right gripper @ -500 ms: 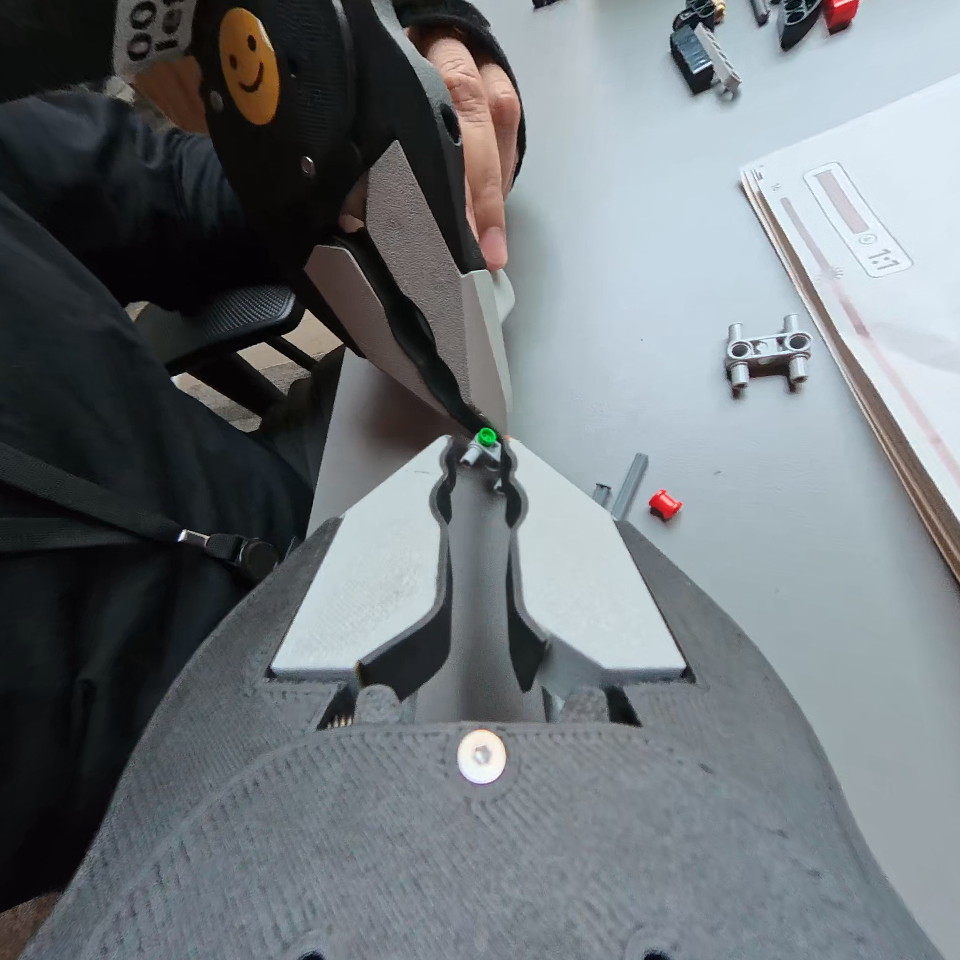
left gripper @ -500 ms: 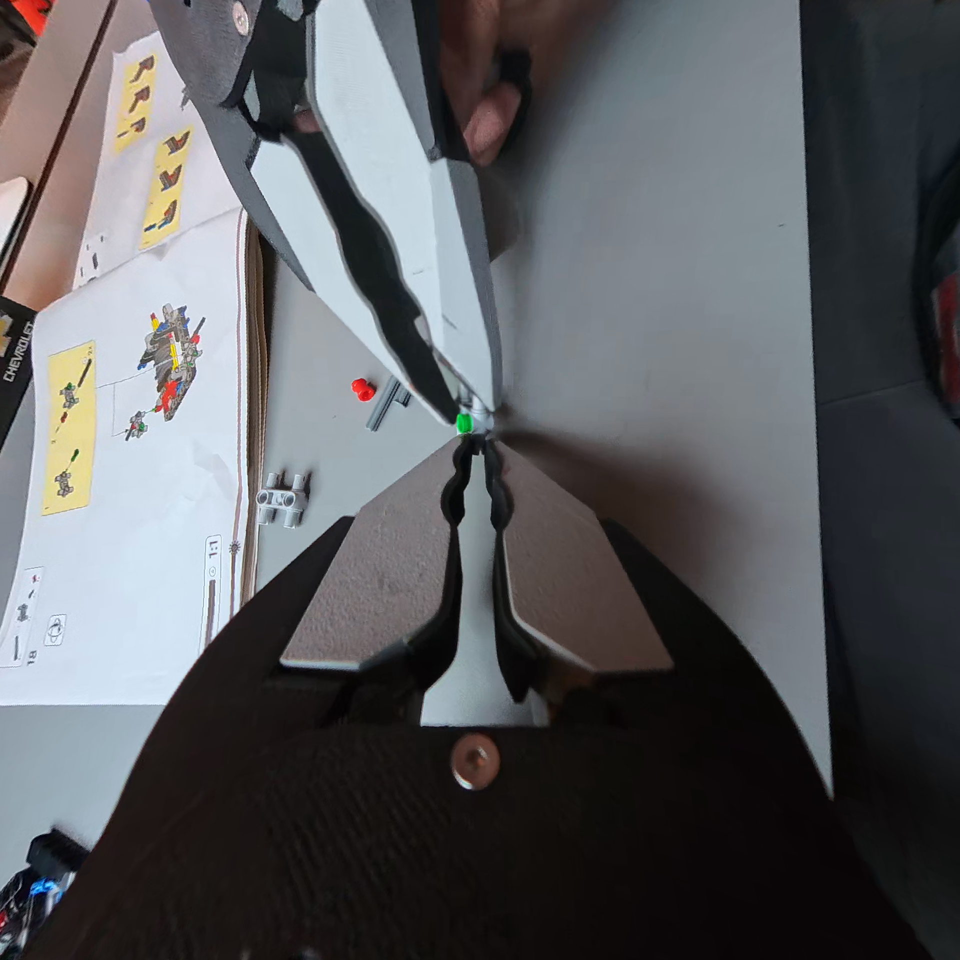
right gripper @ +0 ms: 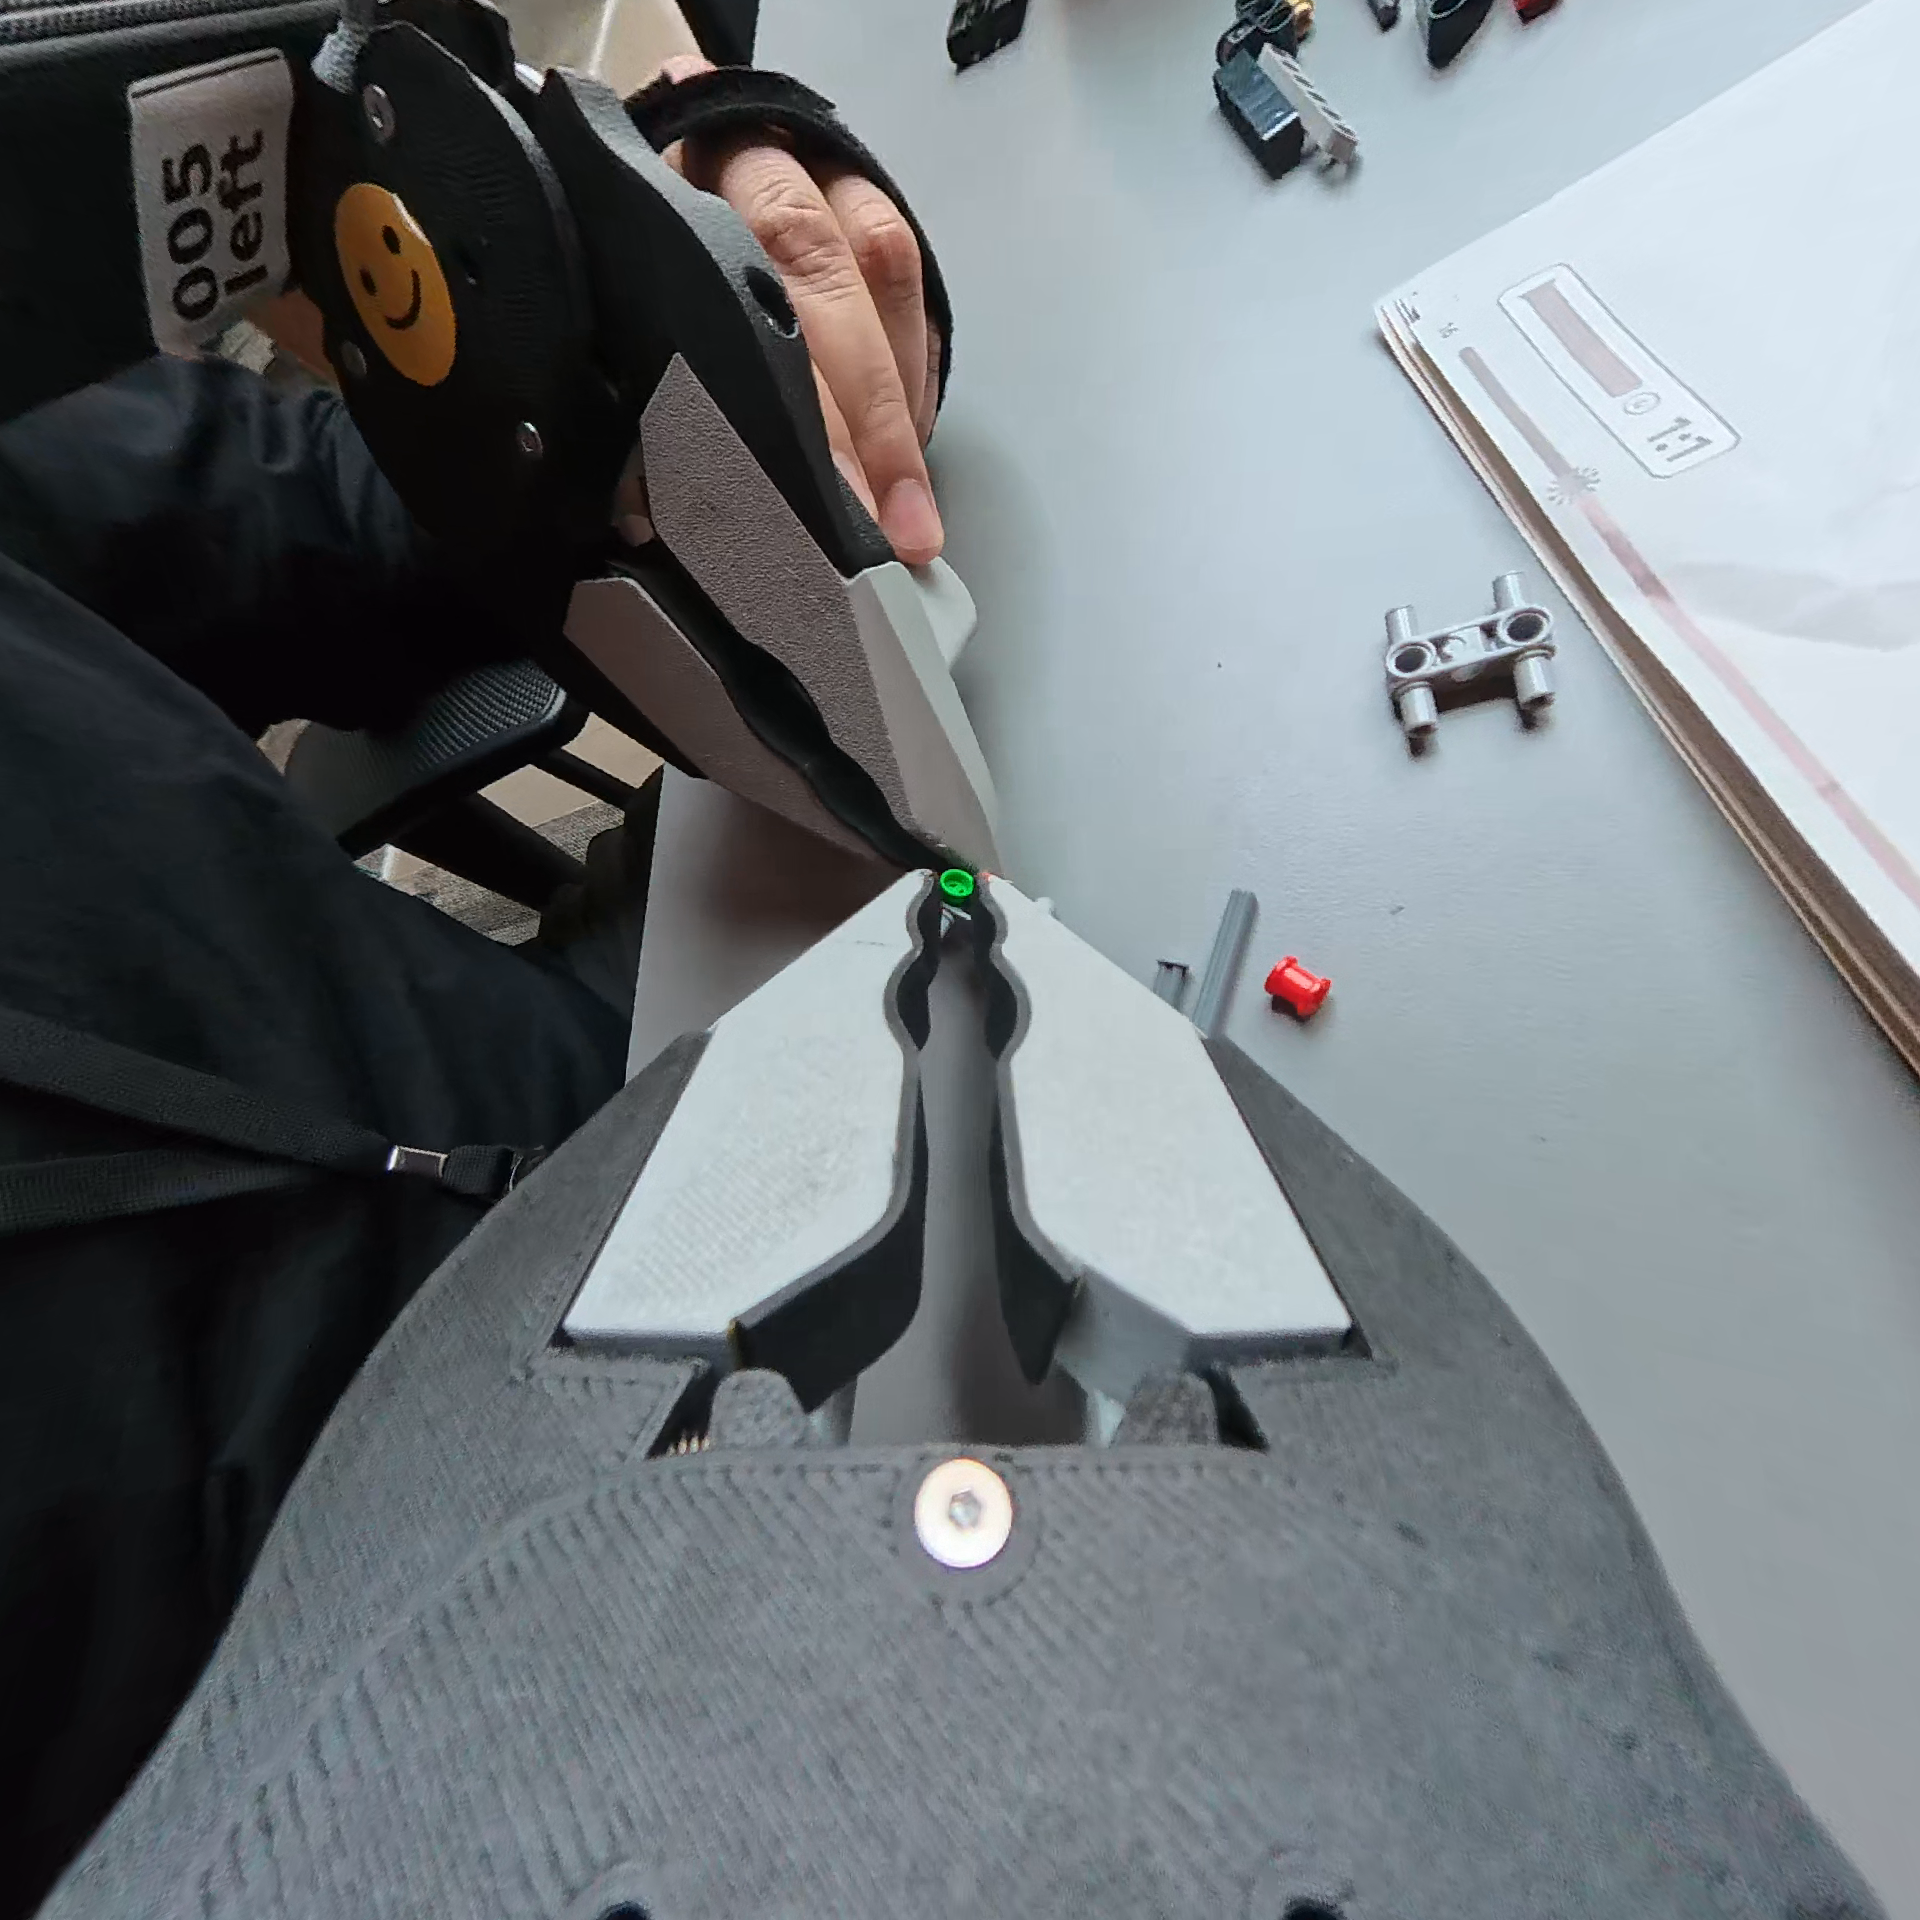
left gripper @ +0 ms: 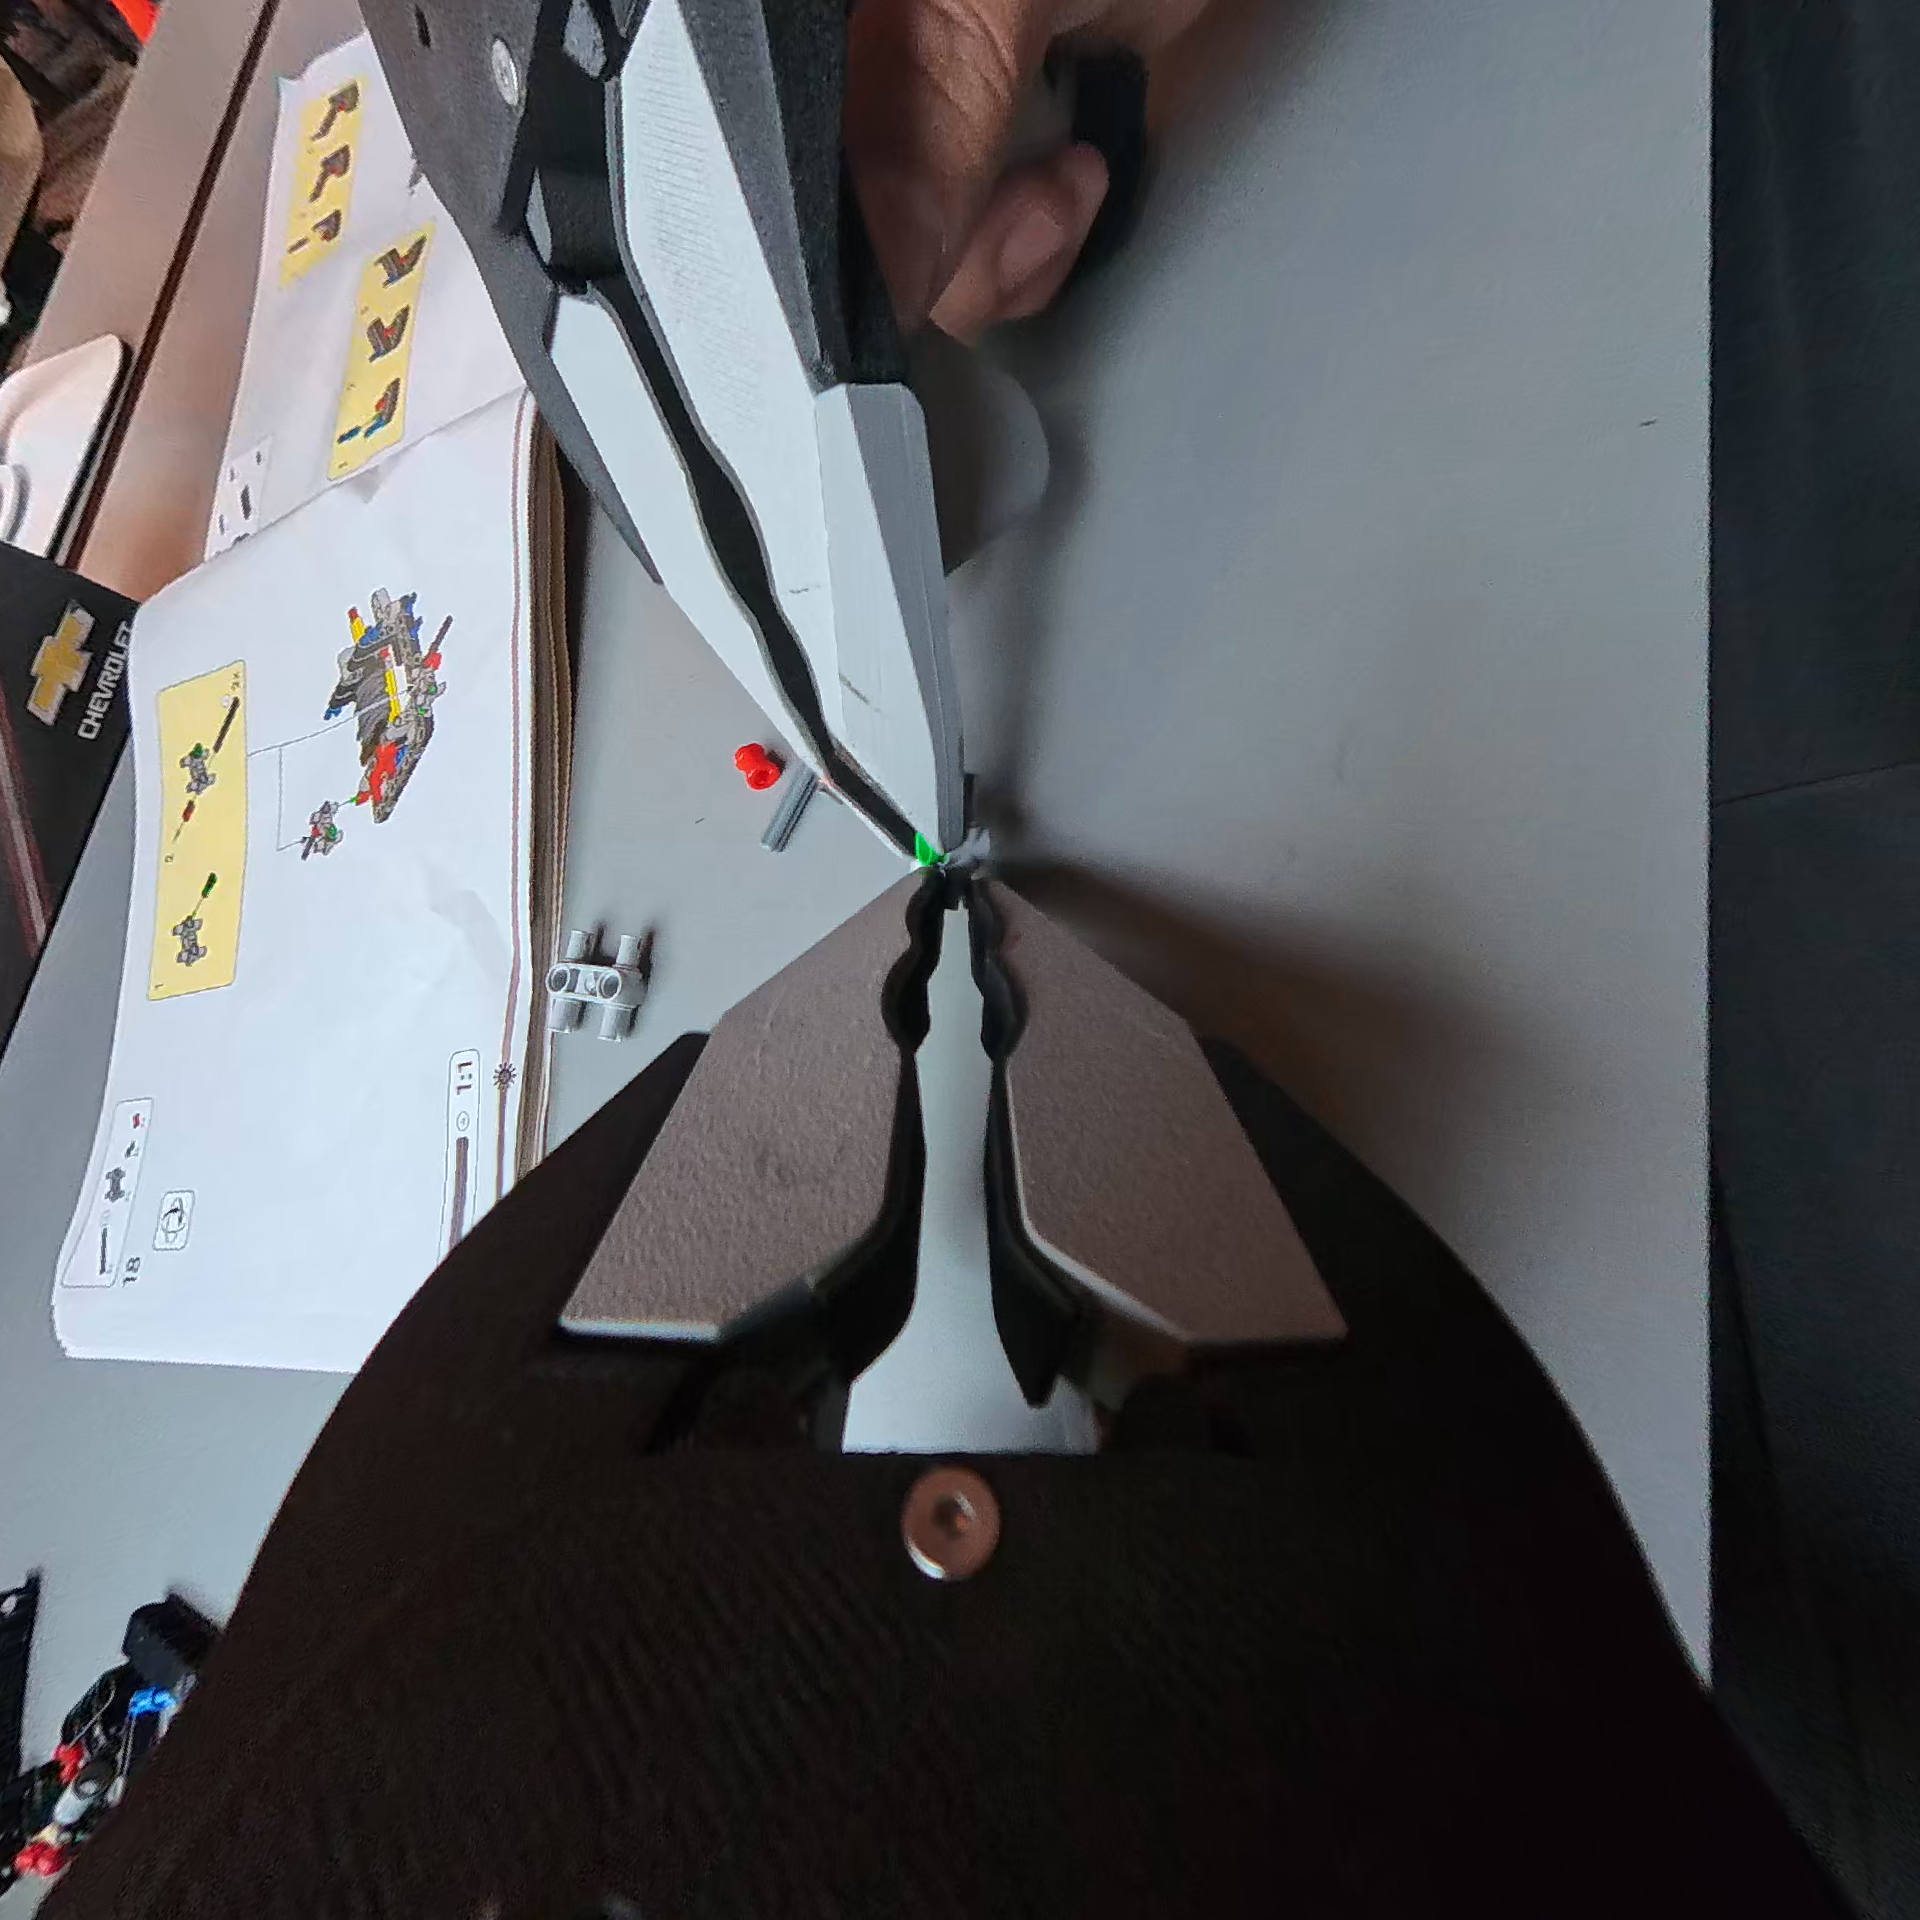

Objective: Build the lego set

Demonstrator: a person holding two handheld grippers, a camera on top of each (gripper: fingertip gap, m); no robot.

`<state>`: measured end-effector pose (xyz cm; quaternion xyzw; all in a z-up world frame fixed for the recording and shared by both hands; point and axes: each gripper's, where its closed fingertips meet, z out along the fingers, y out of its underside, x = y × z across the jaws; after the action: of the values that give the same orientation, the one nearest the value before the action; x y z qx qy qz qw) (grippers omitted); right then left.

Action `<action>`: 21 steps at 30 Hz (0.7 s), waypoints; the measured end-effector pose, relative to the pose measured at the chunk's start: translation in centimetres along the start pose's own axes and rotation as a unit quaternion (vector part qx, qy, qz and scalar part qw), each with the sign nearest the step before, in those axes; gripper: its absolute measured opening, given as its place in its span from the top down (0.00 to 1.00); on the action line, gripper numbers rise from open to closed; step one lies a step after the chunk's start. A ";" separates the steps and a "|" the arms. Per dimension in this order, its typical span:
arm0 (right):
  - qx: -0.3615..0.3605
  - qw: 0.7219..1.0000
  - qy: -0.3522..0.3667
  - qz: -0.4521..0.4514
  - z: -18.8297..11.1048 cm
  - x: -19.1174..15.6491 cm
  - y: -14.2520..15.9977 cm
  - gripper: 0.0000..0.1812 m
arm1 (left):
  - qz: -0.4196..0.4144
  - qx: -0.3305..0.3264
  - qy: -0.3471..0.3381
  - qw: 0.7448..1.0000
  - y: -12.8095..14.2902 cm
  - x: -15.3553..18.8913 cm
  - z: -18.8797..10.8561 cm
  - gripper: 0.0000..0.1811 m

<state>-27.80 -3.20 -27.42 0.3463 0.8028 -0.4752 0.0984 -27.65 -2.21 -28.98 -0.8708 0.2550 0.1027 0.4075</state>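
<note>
1. My left gripper (left gripper: 951, 883) and right gripper (right gripper: 956, 904) meet tip to tip above the grey table (left gripper: 1351, 520), near its edge on my side, with a small lego assembly pinched between them.
2. That assembly shows a green piece (right gripper: 957, 884) and a bit of light grey beside it; I take the green piece as my landmark.
3. My left gripper's fingers are clenched nearly together at the tips on the grey part just beside the green piece.
4. My right gripper's fingers are likewise drawn close at the tips around the green piece; which of the two bears the load I cannot tell.
5. A grey axle (right gripper: 1226, 956) lies on the table near the green piece, and a red bush (right gripper: 1297, 987) just past it.
6. Farther out the same way sits a light grey connector (right gripper: 1470, 655), close to the edge of the open instruction booklet (left gripper: 312, 935).
7. A cluster of dark loose pieces (right gripper: 1278, 99) lies well apart from the green piece.
</note>
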 end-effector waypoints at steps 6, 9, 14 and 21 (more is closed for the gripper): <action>0.015 0.999 0.031 0.008 0.1 0.3 -0.3 0.99 | -0.015 -0.004 0.003 1.000 0.2 -0.1 0.0 0.99; 0.042 0.998 0.043 0.022 -0.1 0.8 -0.8 1.00 | -0.023 -0.002 -0.008 1.000 0.2 -0.5 0.0 0.98; 0.082 0.994 0.060 0.035 -0.4 1.3 -2.1 1.00 | -0.052 0.010 -0.028 0.998 0.2 -1.8 -0.4 0.98; 0.113 0.990 0.058 0.061 -0.6 1.6 -2.8 1.00 | -0.062 0.013 -0.047 0.997 0.2 -2.6 -0.7 0.98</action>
<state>-30.73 -2.85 -25.97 0.4303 0.7257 -0.5352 0.0411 -29.95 -1.93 -27.65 -0.8737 0.1827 0.1145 0.4360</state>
